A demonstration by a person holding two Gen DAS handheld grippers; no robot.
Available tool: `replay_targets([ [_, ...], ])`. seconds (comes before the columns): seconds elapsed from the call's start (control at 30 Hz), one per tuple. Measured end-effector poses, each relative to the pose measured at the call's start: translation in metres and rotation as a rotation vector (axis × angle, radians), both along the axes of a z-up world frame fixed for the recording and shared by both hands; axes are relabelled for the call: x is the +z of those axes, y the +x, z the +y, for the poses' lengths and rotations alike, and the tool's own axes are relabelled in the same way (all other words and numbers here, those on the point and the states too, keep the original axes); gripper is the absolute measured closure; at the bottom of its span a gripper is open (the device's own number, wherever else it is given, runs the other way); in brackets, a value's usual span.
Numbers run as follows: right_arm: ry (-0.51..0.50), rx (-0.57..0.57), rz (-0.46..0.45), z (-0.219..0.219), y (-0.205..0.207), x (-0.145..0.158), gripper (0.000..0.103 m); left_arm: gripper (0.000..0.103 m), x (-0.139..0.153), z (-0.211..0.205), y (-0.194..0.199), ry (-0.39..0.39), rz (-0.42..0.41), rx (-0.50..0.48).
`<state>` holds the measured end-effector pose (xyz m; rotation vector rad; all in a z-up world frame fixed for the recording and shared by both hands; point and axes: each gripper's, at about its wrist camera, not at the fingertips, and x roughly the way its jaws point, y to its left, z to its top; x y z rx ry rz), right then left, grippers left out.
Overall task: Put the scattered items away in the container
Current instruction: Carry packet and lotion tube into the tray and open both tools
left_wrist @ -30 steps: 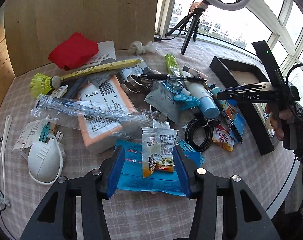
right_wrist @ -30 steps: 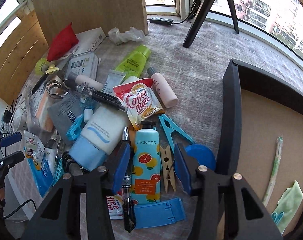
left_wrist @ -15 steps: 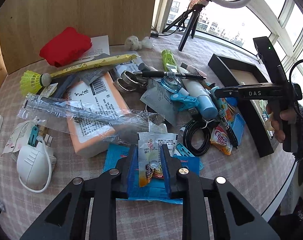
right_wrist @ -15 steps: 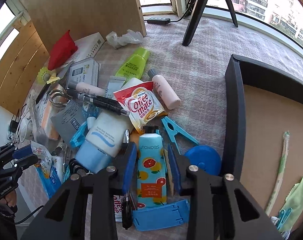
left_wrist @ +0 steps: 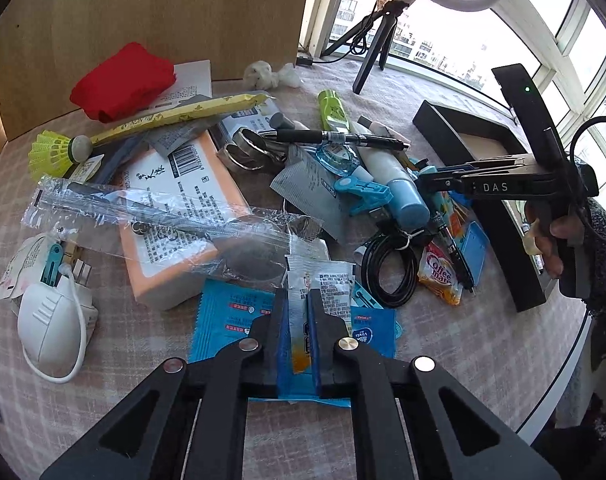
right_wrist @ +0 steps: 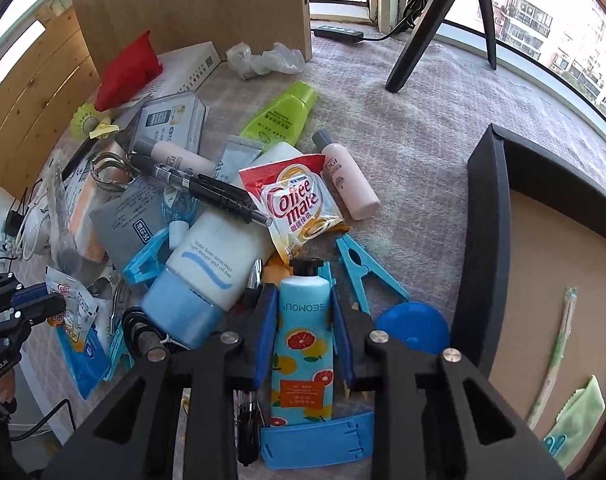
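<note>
your left claw [left_wrist: 299, 332] has just pinched shut on the light, crinkly sachet [left_wrist: 319, 288]; right claw [right_wrist: 303, 336] has closed onto the squashy tube [right_wrist: 303, 344] mid-body.

red cloth [left_wrist: 123, 80]; yellow-green shuttlecock [left_wrist: 51, 154]; orange-edged white box [left_wrist: 175, 216]; lime-green tube [right_wrist: 281, 114]; red and white coffee-mate sachet [right_wrist: 297, 202]; light blue tube with orange citrus print [right_wrist: 303, 352]; blue clothes peg [right_wrist: 361, 268]; black tray with tan floor [right_wrist: 487, 240]; pale pink checked tablecloth [left_wrist: 135, 360].
</note>
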<state>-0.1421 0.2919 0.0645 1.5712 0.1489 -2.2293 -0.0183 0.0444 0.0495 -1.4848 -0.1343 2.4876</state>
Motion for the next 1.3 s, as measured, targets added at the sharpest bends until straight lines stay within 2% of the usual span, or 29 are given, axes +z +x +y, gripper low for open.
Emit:
replay_targets([
  [0.13,-0.051,-0.019,0.035,0.009,0.012,0.016,0.077,0.096,0.007,-0.002,0.003,0.009,0.019,0.005],
  [0.17,-0.064,-0.024,0.046,0.012,0.014,0.021,0.077,0.101,0.010,-0.002,0.004,0.009,0.023,0.006],
  [0.37,-0.134,-0.064,0.111,0.030,0.026,0.052,0.077,0.101,0.034,0.002,0.010,0.008,0.073,-0.007],
  [0.6,-0.221,-0.142,0.177,0.069,0.036,0.090,0.077,0.101,0.065,0.034,0.009,0.025,0.134,-0.080],
  [0.87,-0.214,-0.304,0.256,0.152,0.062,0.118,0.077,0.101,0.094,0.116,-0.008,0.110,0.192,-0.235],
  [1.03,-0.174,-0.460,0.264,0.225,0.082,0.114,0.077,0.101,0.092,0.185,-0.018,0.155,0.170,-0.356],
  [1.3,-0.091,-0.641,0.269,0.310,0.108,0.106,0.077,0.101,0.097,0.284,-0.020,0.157,0.173,-0.522],
])
